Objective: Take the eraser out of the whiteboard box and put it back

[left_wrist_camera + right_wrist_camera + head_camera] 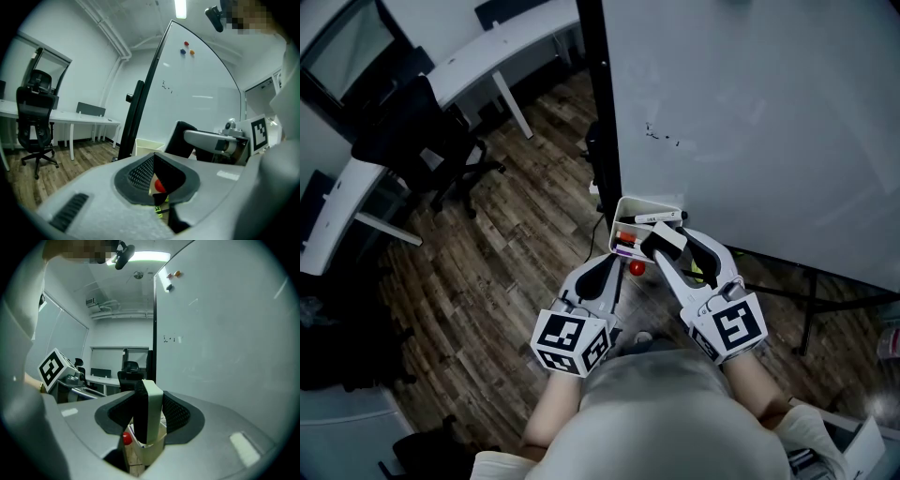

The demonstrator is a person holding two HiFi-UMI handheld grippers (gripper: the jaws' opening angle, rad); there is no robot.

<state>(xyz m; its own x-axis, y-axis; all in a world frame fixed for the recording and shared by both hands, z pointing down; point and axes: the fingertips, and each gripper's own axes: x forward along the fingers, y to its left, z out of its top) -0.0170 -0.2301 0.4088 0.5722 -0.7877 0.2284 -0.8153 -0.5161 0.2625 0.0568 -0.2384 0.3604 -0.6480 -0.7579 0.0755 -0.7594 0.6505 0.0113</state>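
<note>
The right claw (149, 400) was clamped on the eraser (153, 420), held upright between its jaws, just above the whiteboard box (649, 203). The left claw (154, 164), alongside, was closed and empty.

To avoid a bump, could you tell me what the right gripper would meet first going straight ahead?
Probably the whiteboard box: the right gripper, shut on the eraser, points at its open top; the eraser would likely touch the rim or markers first, though depth is unclear.

Left gripper (614, 256), jaws together (empty), right gripper (667, 242) clamped on eraser (149, 413)
</note>
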